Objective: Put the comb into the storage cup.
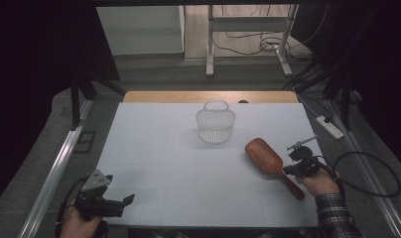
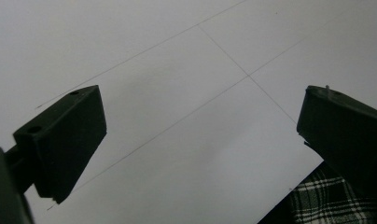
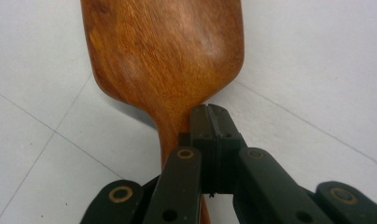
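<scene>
Right gripper (image 1: pixel 300 166), jaws closed on the neck of the brown wooden paddle hairbrush (image 1: pixel 265 156) near the desk's right edge, probably for control of the heavy head, while left gripper (image 1: pixel 109 203) idled wide open, holding nothing, at the near-left corner.

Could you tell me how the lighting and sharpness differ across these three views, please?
High view: dim, dark surroundings, the white table evenly lit, the basket slightly soft. Left gripper view: the left gripper has dark, blurred jaws, with faint shadows on the white surface. Right gripper view: the wooden brush is bright with mild glare, and the right gripper is sharp.
</scene>
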Motion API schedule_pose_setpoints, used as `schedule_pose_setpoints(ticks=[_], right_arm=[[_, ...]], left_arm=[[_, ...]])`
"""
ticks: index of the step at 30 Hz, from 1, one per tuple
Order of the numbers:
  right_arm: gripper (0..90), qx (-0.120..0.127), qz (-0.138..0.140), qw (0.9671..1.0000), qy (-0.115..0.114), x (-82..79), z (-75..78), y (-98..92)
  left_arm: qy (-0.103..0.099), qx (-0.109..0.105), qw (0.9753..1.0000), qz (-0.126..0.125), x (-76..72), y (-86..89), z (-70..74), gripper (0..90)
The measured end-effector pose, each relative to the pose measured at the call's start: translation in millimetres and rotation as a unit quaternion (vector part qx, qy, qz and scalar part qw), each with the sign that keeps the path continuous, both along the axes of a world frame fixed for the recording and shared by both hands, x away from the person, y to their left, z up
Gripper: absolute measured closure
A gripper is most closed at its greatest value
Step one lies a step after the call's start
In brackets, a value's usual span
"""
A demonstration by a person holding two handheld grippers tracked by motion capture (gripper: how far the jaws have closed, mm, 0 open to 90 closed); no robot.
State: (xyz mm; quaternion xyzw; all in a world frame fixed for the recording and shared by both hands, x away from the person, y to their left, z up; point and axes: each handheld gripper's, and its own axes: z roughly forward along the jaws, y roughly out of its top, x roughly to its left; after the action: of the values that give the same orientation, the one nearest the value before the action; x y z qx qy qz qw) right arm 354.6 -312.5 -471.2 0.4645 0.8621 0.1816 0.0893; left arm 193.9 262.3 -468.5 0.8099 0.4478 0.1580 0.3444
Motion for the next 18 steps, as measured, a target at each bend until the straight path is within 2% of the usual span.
schedule_pose_setpoints(ticks=[5, 8, 10, 18], right_arm=[[87.8, 0.001, 0.001, 0.9998, -0.021, -5.0, 8.0, 0.2], [82.1, 0.0, 0.002, 0.9993, -0.037, -9.8, 12.9, -0.5], [80.7, 0.0, 0.001, 0.9992, -0.039, -10.7, 13.6, -0.8], [57.9, 0.013, -0.016, 0.9984, -0.053, -21.9, 24.5, 0.7]], left_arm=[[0.0, 0.001, 1.0, 0.0, 0.0, -0.2, 0.1, 2.3], [0.0, 0.001, 1.0, -0.001, 0.0, -0.3, 0.1, 2.3], [0.0, 0.001, 1.0, -0.001, 0.0, -0.5, 0.0, 2.3], [0.0, 0.003, 1.0, -0.003, 0.3, -0.5, 0.1, 2.3]])
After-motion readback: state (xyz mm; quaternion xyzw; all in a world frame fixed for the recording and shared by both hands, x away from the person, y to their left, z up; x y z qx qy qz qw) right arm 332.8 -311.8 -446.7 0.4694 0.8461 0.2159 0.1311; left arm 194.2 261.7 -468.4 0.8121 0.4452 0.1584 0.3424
